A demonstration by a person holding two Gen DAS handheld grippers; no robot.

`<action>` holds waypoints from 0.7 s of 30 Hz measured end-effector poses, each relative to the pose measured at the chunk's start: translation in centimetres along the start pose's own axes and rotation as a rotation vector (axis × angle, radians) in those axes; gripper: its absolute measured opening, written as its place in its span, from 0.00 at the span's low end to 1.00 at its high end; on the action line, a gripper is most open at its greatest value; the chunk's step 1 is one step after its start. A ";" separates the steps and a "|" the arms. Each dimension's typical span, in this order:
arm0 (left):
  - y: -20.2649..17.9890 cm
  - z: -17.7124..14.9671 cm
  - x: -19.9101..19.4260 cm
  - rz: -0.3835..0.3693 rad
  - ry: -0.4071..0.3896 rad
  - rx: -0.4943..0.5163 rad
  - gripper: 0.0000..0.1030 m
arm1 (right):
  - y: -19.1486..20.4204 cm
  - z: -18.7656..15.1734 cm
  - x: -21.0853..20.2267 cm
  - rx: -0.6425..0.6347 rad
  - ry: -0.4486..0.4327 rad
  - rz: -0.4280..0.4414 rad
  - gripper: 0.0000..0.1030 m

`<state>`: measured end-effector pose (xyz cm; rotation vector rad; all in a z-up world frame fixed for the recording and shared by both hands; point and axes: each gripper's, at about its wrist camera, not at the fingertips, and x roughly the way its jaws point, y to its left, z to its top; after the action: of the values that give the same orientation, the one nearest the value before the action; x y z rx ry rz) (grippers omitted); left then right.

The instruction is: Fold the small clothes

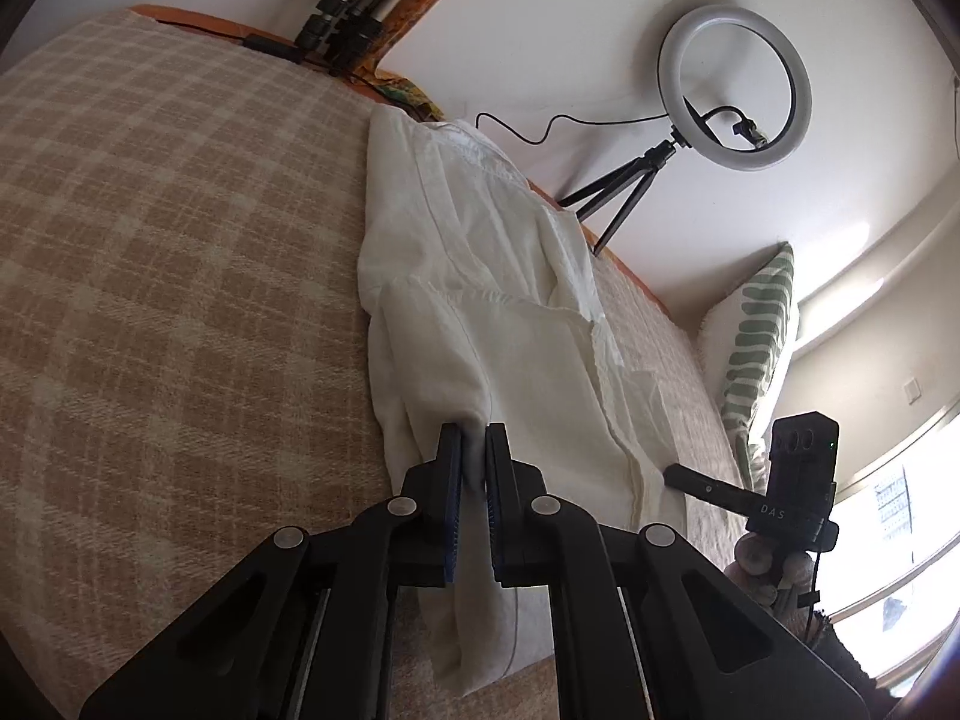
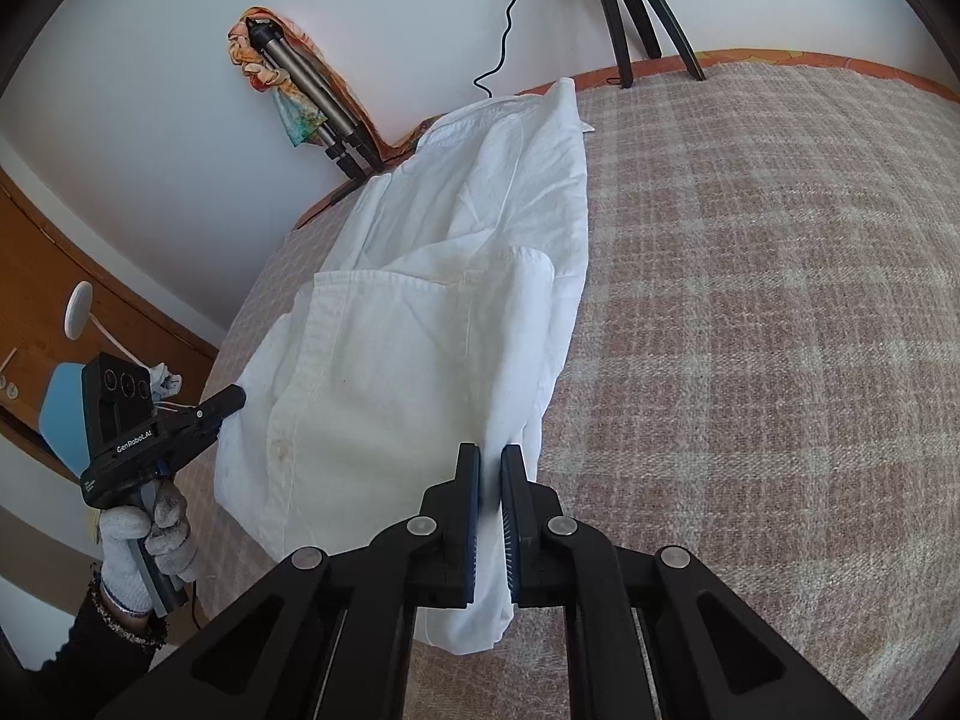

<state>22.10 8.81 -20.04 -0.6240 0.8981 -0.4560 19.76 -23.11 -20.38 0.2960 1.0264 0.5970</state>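
Shirt hem (image 2: 474, 624) hidden behind gripper linkage — tripod (image 2: 636, 6) top cut off by frame edge

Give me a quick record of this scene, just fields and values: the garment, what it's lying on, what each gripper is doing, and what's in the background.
garment: white shirt, partly folded lengthwise
surface: checked blanket on a bed
left gripper: shut on the shirt's near hem corner
right gripper: shut on the other near hem corner
background: ring light on a tripod by the wall
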 end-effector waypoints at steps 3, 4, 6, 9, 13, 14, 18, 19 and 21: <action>0.5 -0.3 -0.2 0.043 0.009 -0.001 0.14 | -0.6 0.2 -0.5 0.049 -0.010 0.070 0.18; 0.7 -0.4 -0.6 0.046 0.006 -0.005 0.17 | -1.1 0.2 -1.1 0.070 -0.028 0.092 0.25; 0.5 -0.5 -1.7 0.067 -0.015 -0.001 0.17 | -1.6 -0.1 -2.5 0.071 -0.067 0.121 0.31; -0.6 -0.8 -3.6 0.076 -0.069 0.037 0.17 | -1.8 -0.8 -3.7 0.020 -0.059 0.141 0.34; -2.8 -1.3 -3.6 0.039 -0.055 0.096 0.17 | -1.9 -1.9 -3.2 -0.008 -0.001 0.202 0.40; -3.1 -1.4 -3.2 0.032 -0.043 0.100 0.17 | -1.7 -2.0 -2.6 -0.017 0.017 0.206 0.42; -3.2 -1.9 -0.7 0.076 0.015 0.122 0.17 | -0.8 -2.3 -0.1 -0.055 0.073 0.188 0.37; -3.1 -2.0 -0.2 0.092 0.027 0.121 0.17 | -0.5 -2.3 0.0 -0.067 0.071 0.189 0.35; -2.7 -2.1 0.4 0.106 0.040 0.112 0.17 | 0.1 -2.1 -0.4 -0.091 0.049 0.198 0.35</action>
<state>20.28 6.00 -19.44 -0.4642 0.9318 -0.4214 17.73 -23.33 -21.09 0.3060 1.0207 0.8312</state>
